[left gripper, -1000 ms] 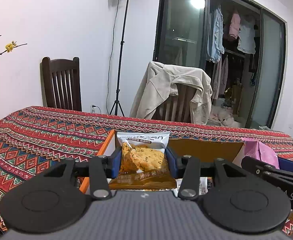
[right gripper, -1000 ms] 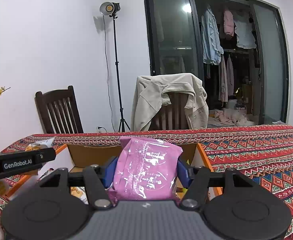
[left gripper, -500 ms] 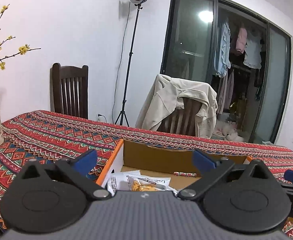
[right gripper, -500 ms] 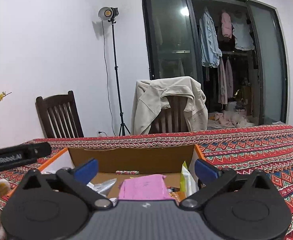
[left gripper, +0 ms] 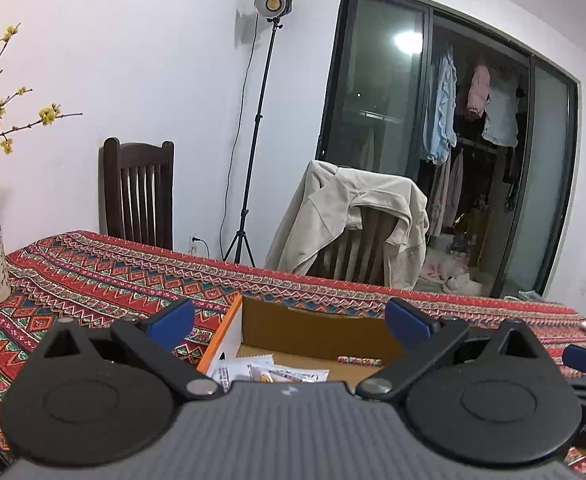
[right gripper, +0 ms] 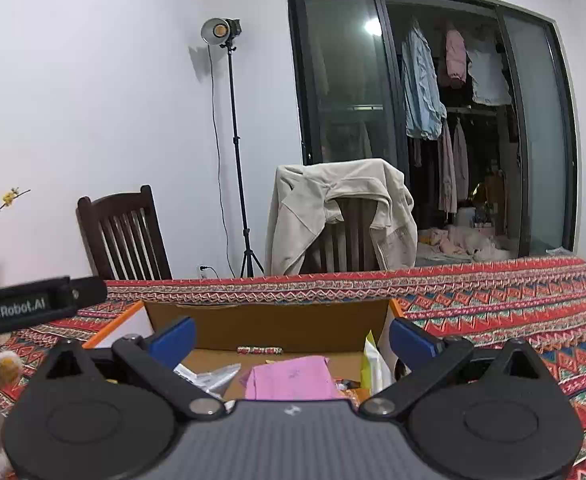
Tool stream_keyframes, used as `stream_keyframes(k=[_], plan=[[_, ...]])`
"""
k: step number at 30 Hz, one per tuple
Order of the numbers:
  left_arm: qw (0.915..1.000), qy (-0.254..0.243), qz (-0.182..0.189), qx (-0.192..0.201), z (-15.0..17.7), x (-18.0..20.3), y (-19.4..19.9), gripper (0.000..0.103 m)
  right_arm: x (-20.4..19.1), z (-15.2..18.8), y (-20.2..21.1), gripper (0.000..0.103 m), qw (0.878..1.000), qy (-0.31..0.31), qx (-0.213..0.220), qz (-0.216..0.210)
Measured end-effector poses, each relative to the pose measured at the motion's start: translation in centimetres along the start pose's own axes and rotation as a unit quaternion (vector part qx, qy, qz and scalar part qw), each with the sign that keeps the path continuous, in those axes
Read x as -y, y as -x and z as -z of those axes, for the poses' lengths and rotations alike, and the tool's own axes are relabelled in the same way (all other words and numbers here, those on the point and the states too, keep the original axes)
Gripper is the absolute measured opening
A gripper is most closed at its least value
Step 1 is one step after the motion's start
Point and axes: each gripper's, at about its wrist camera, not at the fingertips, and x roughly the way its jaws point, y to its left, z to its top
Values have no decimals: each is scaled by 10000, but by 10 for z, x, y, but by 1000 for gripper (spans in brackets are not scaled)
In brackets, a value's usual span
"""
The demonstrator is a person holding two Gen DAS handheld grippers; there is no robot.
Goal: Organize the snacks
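both grippers' fingers (right gripper: 413,338) spread wide, empty, pink snack packet (right gripper: 293,378) below in box (right gripper: 269,324)

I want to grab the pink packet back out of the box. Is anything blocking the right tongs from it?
Nothing visible does. The right tongs are wide open above the cardboard box, and the pink packet lies uncovered on top, just below them.

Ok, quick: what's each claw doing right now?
Left claw: open, holding nothing, above the brown cardboard box.
Right claw: open, holding nothing; flat pink snack packet lies in the box.
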Motion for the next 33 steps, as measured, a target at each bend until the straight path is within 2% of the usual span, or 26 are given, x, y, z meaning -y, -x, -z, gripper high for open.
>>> stream_keyframes(k=[7, 12, 23, 33], plan=[[9999, -93, 76, -76, -4, -5, 30, 103, -2, -2, 36, 103, 9999, 126, 17, -106], [9997, -164, 163, -104, 5, -15, 63, 103, -4, 12, 69, 103, 9994, 264, -46, -195], [9982, -256, 374, -394, 46, -32, 128, 103, -11, 51, 136, 103, 9981, 407, -252, -389], [9958, -173, 450, -783, 81, -48, 153, 103, -7, 87, 163, 103, 9966, 307, -646, -414]])
